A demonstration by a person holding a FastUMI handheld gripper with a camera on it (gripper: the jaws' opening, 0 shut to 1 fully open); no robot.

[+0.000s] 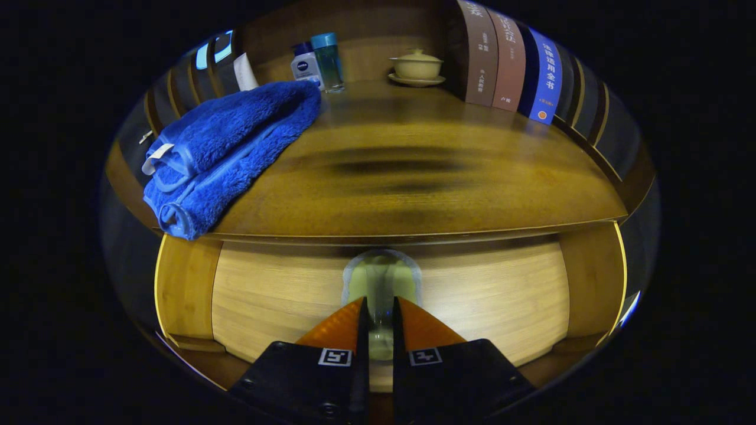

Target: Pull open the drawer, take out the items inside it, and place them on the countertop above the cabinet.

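Closest to the lens, the claw [381,316] points level at the pale wooden drawer front [283,295], its two fingers [336,324] drawn nearly together on either side of the drawer's pale, upright handle [381,277]; they look pressed on it, though the contact itself is hard to make out. Whether the drawer is pulled out at all cannot be told, and what lies inside it is hidden. Above the drawer runs the brown wooden counter [425,171]. On its left end lies one folded blue plush towel [227,147], overhanging the front edge. Beyond the towel stand two bottles side by side: a white bottle with a blue cap [306,66] and a clear bottle with a teal cap [328,59]. Further right sits one cream lidded cup on a saucer [417,66]. Three upright books [509,62] stand beside it, two brownish and one blue.
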